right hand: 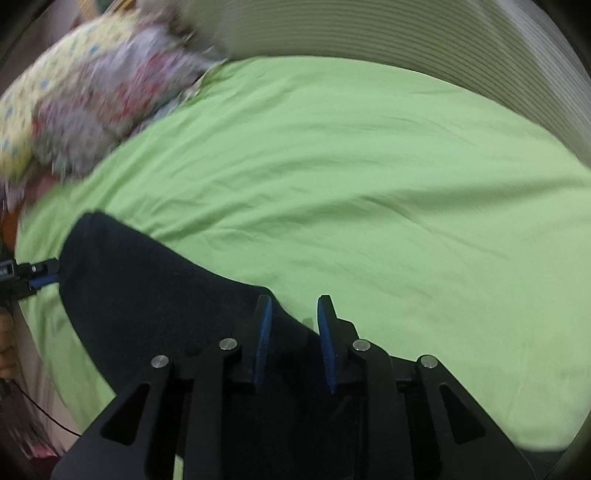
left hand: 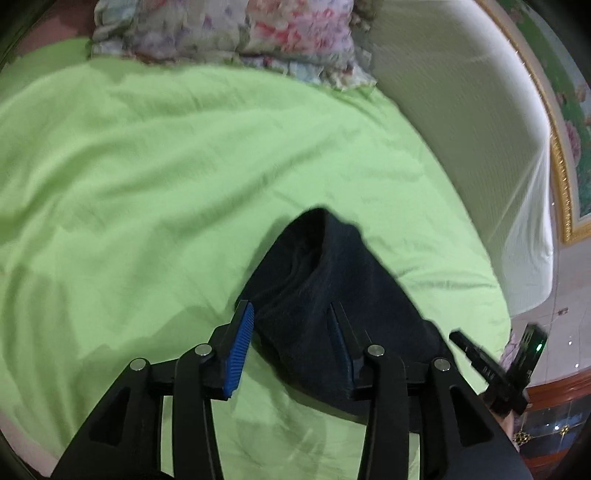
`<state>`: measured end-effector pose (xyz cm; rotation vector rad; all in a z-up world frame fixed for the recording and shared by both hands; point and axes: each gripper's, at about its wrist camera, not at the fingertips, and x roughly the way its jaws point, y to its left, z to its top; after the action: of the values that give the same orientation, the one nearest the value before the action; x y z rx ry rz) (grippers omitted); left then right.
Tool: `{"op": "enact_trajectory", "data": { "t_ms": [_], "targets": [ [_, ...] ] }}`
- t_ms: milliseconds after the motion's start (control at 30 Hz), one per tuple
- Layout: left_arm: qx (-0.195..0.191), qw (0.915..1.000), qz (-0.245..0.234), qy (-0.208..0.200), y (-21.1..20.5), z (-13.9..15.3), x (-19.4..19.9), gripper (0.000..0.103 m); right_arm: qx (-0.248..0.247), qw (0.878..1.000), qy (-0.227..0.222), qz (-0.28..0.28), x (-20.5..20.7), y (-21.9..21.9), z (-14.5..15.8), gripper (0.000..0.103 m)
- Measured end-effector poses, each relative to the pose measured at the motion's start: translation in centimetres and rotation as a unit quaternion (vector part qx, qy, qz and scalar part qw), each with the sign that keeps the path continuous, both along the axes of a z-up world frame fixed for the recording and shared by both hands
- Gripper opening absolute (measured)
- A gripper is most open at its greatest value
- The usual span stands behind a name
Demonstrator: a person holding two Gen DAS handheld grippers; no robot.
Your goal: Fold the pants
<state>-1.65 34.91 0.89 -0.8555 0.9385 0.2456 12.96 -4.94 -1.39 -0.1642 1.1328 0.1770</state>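
Down between the blue ribbed pads, the left gripper (left hand: pixel 291 314) is standing with its jaws parted, hovering over the dark navy, soft-knit folded pants (left hand: pixel 332 295); neither pad is pressing the cloth. Seen from the right wrist, that same left gripper is showing at the far left end of the pants, just beside their edge. Meanwhile the right gripper (right hand: pixel 294 308) is holding a narrower gap, its fingers (right hand: pixel 263 332) poised above the near right end of the pants (right hand: pixel 166 306) with nothing pinched between them. These pants are lying in a compact bundle near the front edge of the light green, wrinkled bedsheet (left hand: pixel 147 166). Farther out, a floral patchwork pillow (left hand: pixel 240 29) is sitting at the bed's far edge, touching a cream ribbed headboard (left hand: pixel 461 122) running along the adjoining side.
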Motion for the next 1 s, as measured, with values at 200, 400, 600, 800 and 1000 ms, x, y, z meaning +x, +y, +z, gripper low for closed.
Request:
{"op": "enact_trajectory", "data": {
  "t_ms": [200,400,600,800,1000],
  "targets": [
    [0.031,0.9979,-0.052,-0.024,-1.6,3.8,2.5,0.052,0.033,0.996,-0.029,-0.074,-4.7,-3.8,2.6,0.036],
    [0.028,0.9886,-0.145,-0.032,-7.0,5.2,7.5,0.058,0.043,0.989,-0.043,-0.138,-9.2,-7.3,3.6,0.04],
    [0.028,0.9662,-0.255,-0.021,-15.8,4.9,11.8,0.062,0.059,0.971,-0.057,-0.227,-14.5,-12.2,4.5,0.041],
    [0.027,0.9327,-0.36,-0.006,-24.9,4.1,13.9,0.064,0.067,0.947,-0.086,-0.301,-19.8,-16.3,5.9,0.043],
    [0.041,0.8879,-0.458,-0.007,-33.1,4.1,15.4,0.069,0.088,0.917,-0.114,-0.373,-23.5,-20.1,6.7,0.053]
  ]
}}
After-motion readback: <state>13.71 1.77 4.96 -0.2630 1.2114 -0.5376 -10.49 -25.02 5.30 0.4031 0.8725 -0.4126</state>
